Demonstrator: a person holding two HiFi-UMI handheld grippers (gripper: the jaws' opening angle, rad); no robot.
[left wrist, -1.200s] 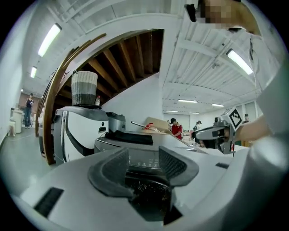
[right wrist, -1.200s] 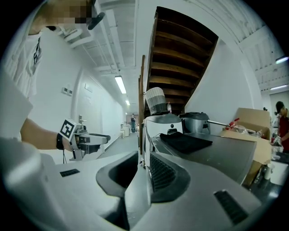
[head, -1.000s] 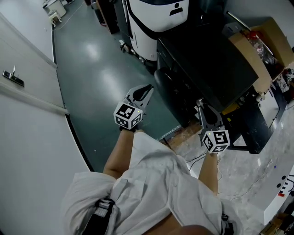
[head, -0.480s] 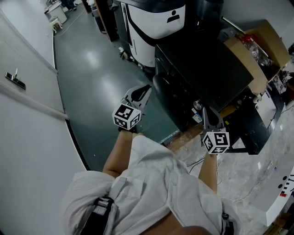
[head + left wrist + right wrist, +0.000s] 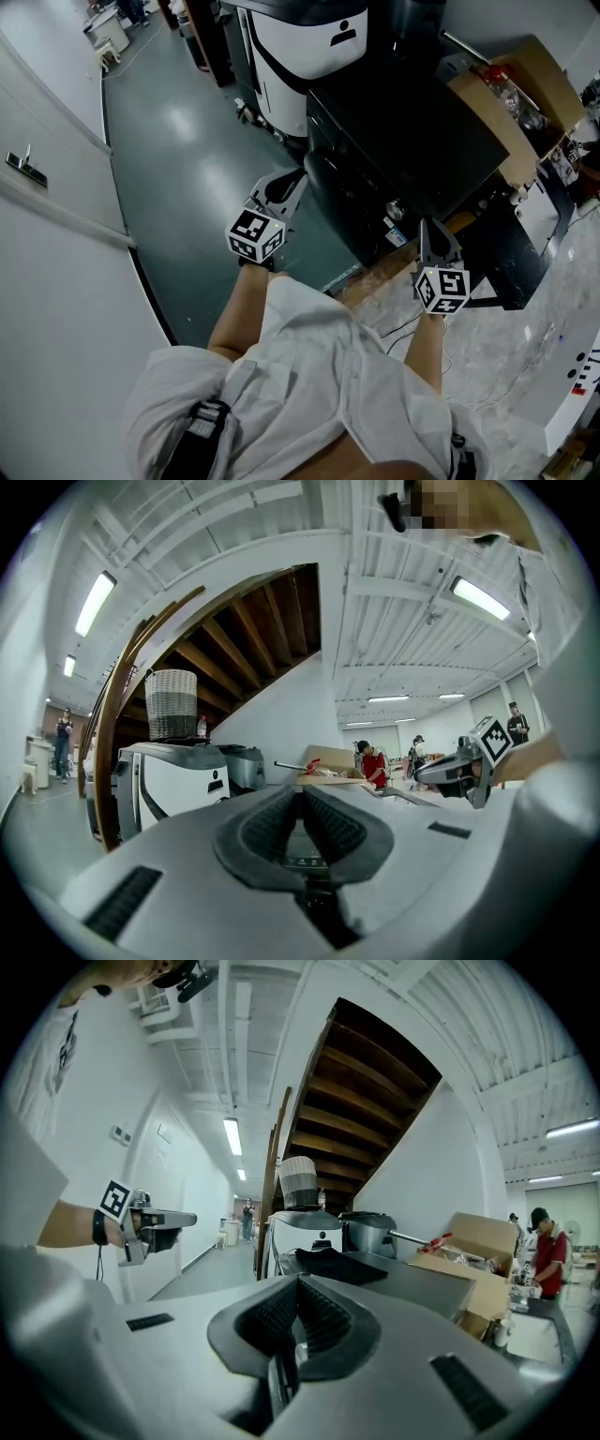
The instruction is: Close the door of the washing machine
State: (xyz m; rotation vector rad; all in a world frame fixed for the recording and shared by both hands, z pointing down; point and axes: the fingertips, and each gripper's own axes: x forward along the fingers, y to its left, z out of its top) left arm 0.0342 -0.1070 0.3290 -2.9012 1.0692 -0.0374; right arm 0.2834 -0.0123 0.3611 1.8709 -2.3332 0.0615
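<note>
Washing machine door [image 5: 328,187] looks open beside left gripper [image 5: 295,180]; it and right gripper [image 5: 427,230] are closed, empty; narrow tips could slip off the curved rim

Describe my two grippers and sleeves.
Both the left gripper and right gripper are grey plastic with black ribbed pads, each carrying a white cube of black square markers. The person wears a white short-sleeved shirt and a black left wristband.

My shirt [image 5: 319,375]: pale, short-sleeved, creased.
My left gripper [image 5: 300,175]: grey shell with a black-and-white marker cube [image 5: 255,234] at the back.
My right gripper [image 5: 424,225]: same grey shell, same patterned cube [image 5: 442,289].
My pads [image 5: 267,822]: dark, ribbed.
My wrist strap [image 5: 97,1227]: black, with a thin cord [image 5: 100,1260] hanging from it.
</note>
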